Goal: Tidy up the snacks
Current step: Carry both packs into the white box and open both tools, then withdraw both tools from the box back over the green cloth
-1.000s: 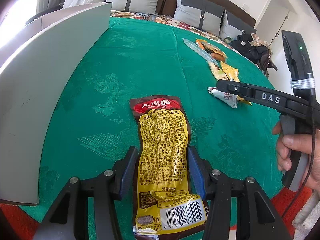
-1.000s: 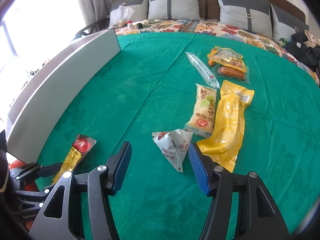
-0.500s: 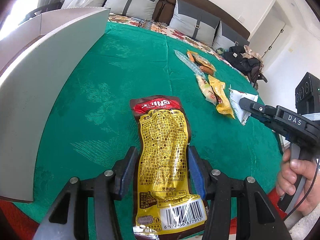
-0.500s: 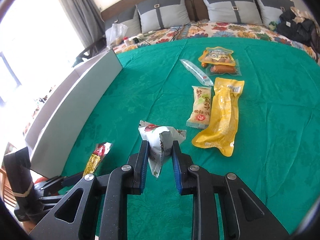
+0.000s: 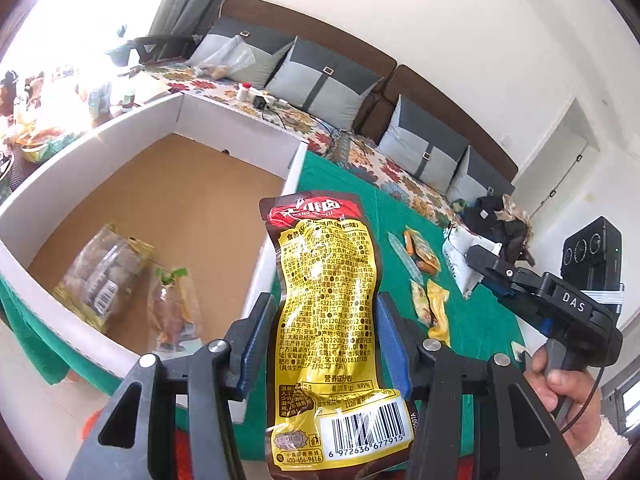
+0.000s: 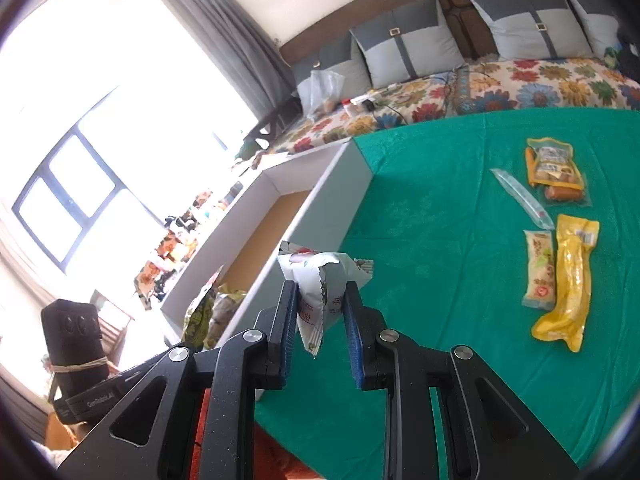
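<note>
- The left hand-held gripper is clamping a yellow snack pouch upright beside the white box's wall (two packets lying inside).
- The right hand-held gripper is pinching a white snack packet above the green desk.

yellow packet: glossy, crinkled plastic film
cloth: green, matt, woven pattern
box: brown cardboard floor, smooth white walls
fingers: ribbed blue pads
</note>
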